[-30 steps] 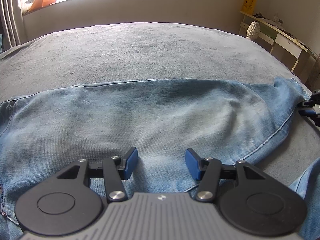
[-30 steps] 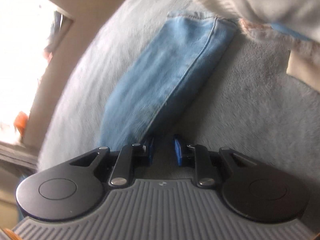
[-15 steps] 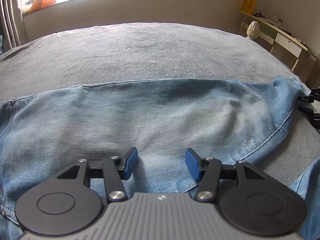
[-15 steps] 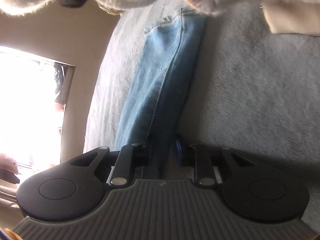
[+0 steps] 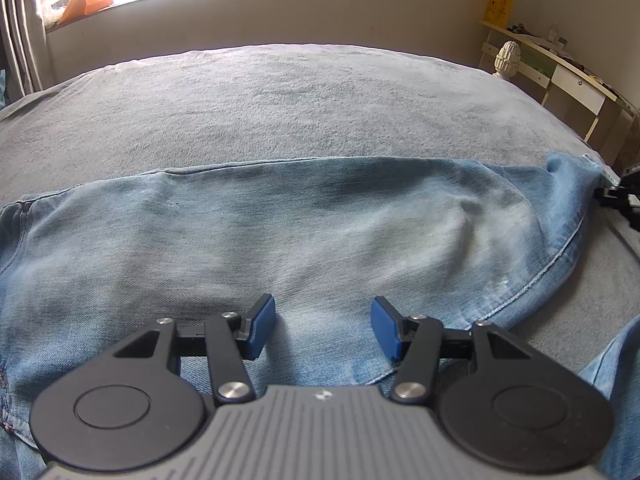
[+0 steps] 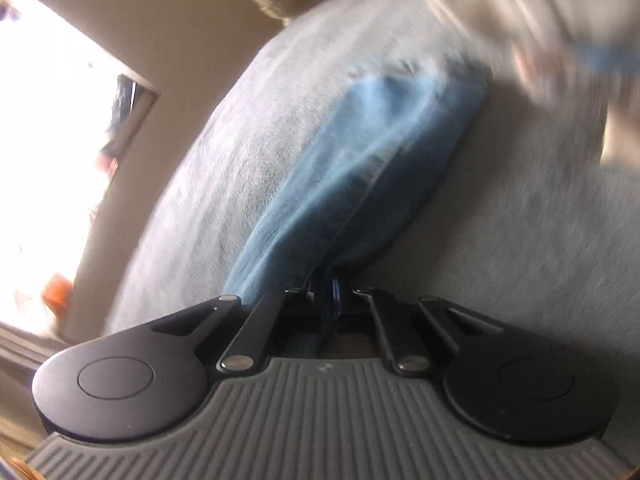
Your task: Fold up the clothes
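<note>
Your right tool (image 6: pixel 329 300) has just snapped tight on the end of the jeans (image 5: pixel 320 240), which lie flat across the bed (image 5: pixel 300 92). A moment ago it was loose. Your left tool (image 5: pixel 323 326) waits above them, apart and holding nothing. Now you can lift and fold.

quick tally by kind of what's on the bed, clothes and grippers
jeans: 1, light blue denim spread on the grey bed cover
grippers: 2, the left gripper open over the jeans, the right gripper shut on the jeans' leg end
total: 3
</note>
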Motion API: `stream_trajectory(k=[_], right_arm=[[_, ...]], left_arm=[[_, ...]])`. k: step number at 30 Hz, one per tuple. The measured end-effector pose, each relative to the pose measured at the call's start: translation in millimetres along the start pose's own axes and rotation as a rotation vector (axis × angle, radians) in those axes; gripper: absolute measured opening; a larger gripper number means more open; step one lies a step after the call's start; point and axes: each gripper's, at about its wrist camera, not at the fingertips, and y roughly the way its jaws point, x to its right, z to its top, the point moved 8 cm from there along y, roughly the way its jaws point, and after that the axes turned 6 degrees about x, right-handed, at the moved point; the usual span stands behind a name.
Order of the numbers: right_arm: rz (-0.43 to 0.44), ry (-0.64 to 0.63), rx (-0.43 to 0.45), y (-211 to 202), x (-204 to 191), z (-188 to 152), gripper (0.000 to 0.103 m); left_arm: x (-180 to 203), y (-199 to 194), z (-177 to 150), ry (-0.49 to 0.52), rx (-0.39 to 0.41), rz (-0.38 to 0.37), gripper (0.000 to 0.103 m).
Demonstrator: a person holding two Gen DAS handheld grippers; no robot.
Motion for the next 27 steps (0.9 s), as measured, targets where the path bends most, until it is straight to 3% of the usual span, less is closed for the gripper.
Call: stream_trajectory(k=[4, 7, 13, 19, 23, 27], right_arm=[[-0.073, -0.262, 0.030, -28.1, -11.9, 1.1, 0.001], [-0.132, -0.372, 0.013, -41.3, -9.2, -3.8, 0.001], [-0.264, -0.431, -0.091, -30.4, 10.2, -17.0, 0.001], [-0.340, -0.535, -0.029, -49.8, 3.3, -8.9, 0.005], [-0.267, -0.646, 0.077, -72.3, -18.5, -3.8, 0.006], [-0.234, -0.770, 0.133, -57.5, -43.9, 5.4, 0.006]], left_arm=[[-0.2, -0.8, -0.4, -0.004, 0.001, -0.004, 0.055], [-0.3, -1.2, -0.7, -0.005, 0.000, -0.006, 0.055], [-0.5, -1.5, -1.1, -0.002, 0.001, -0.009, 0.055], [-0.3, -1.6, -1.6, 0.002, 0.006, -0.009, 0.055], [0.0, -1.6, -2.0, 0.005, 0.009, -0.010, 0.055], [2.0, -1.4, -1.9, 0.011, 0.010, -0.001, 0.055]])
